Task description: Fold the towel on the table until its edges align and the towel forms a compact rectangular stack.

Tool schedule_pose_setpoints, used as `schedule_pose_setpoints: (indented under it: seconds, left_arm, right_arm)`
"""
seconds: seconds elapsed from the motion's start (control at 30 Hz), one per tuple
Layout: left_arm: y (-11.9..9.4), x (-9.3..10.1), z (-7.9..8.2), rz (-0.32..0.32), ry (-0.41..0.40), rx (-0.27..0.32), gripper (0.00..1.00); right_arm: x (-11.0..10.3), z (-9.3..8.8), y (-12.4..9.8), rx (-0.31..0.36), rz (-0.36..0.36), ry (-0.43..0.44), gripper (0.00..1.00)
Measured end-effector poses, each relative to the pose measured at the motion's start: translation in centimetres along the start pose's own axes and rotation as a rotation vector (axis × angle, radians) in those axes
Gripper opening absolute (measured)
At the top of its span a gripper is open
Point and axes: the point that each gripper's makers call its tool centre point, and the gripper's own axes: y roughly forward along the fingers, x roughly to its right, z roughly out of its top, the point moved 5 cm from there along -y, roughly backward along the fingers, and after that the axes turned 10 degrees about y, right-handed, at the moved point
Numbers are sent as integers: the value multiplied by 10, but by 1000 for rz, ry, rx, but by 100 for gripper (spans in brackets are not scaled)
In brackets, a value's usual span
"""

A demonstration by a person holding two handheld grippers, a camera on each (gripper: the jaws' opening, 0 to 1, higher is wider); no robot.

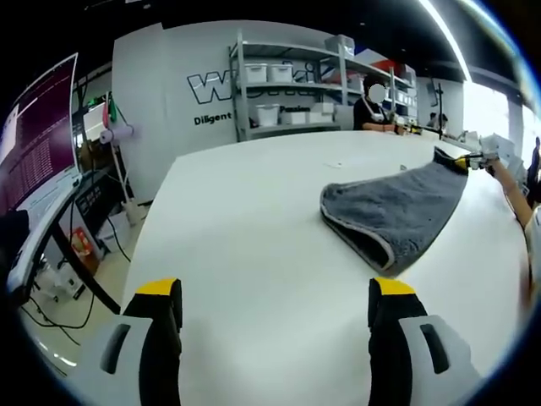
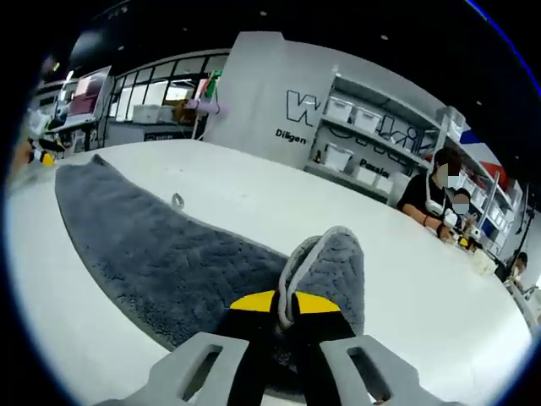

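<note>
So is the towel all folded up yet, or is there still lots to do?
Not yet. The grey towel already looks doubled over once on the white table. The right gripper is pinching one raised towel edge, so a fold is under way. The left gripper is open over bare table. Left to do: lay that edge down, line up the edges, make a small neat rectangle.

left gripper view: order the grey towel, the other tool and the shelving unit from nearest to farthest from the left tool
1. Grey towel, ahead and to the right on the white table.
2. The right tool, clamped on the towel's far corner, by the right edge.
3. Shelving unit, beyond the table against the back wall.
</note>
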Motion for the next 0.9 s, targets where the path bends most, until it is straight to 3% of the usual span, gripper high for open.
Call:
schedule_pose_setpoints:
  seconds: [0.4,0.9]
  left_arm:
    - [-1,8,4,-43,9,16,92]
    - [-2,23,12,-117,17,41,96]
  right_arm:
    - [-42,6,1,-5,144,12,3]
    - [-91,21,4,35,369,146,3]
